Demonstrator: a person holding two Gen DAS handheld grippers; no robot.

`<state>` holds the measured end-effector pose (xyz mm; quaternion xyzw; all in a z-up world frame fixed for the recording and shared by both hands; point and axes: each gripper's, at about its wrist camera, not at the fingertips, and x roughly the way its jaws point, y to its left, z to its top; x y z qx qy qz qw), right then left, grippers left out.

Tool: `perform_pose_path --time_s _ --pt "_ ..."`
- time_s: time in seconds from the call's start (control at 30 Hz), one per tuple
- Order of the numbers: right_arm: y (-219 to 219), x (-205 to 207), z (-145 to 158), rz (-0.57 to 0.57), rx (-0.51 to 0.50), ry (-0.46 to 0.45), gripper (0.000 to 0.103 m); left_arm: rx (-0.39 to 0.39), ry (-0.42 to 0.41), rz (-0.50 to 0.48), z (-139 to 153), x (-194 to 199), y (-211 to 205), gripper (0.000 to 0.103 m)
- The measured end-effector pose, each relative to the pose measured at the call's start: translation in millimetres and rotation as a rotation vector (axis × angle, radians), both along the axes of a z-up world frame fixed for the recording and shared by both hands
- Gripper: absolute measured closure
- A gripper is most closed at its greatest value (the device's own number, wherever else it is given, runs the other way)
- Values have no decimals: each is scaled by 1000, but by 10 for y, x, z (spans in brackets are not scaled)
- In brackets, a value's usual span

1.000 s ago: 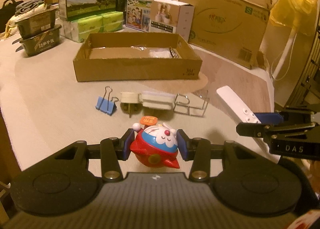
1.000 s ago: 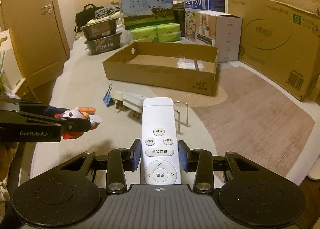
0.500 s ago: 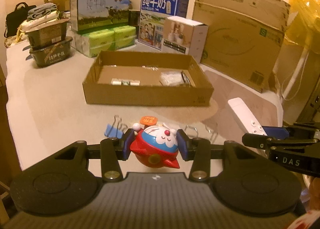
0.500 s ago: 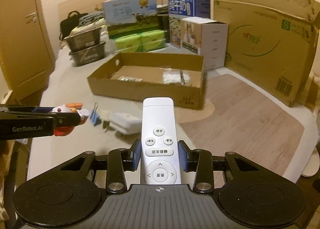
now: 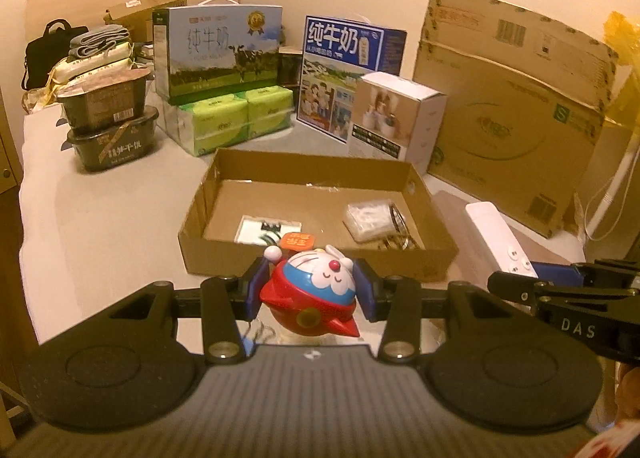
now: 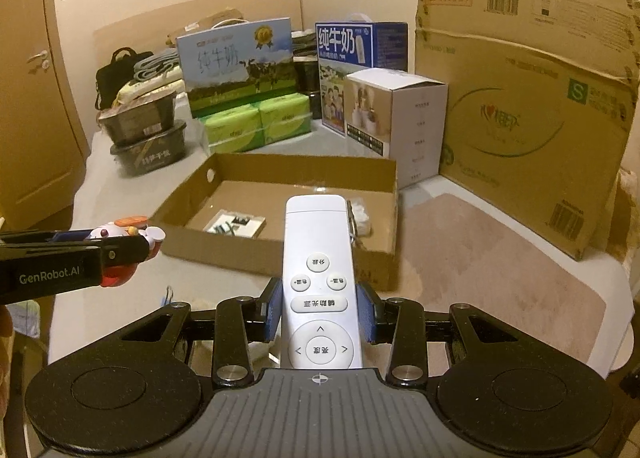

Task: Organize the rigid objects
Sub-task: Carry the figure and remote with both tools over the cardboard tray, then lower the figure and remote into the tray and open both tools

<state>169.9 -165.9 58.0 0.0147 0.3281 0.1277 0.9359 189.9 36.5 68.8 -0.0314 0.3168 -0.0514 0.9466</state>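
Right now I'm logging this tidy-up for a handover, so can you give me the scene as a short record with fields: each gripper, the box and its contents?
left gripper: shut on the cartoon cat toy, held above the table
right gripper: shut on the white remote, buttons facing up
cardboard box: open, shallow, just ahead of both grippers
box contents: a small white card, a clear plastic packet, metal rings
behind the box: milk cartons, green tissue packs

Warm, dim yellowish indoor light tints both views. Fisheye bending curves the edges and darkens the corners. Detail is soft and grainy; shadows are faint, with no harsh glare.
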Motion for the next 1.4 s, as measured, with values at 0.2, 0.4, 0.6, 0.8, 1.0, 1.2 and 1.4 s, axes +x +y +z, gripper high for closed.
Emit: perform_pose_path --time_s 0.2,0.4,0.6,0.8,1.0,1.2,1.4 --pt "56 262 44 4 -2 2 64 11 -2 11 47 258 61 61" --pt "110 558 39 11 0 7 64 28 2 16 29 532 106 61" --pt "156 885 29 21 10 11 64 41 14 24 -39 825 174 61" --pt "229 1280 -52 26 23 36 64 50 33 27 -148 1165 225 61" --pt "322 1657 -192 30 44 74 64 60 49 23 -284 1511 288 61" --pt "432 1952 -365 34 57 114 64 77 72 28 -439 1739 362 61" --pt "515 2119 -566 35 45 149 64 85 98 33 -630 1870 433 61"
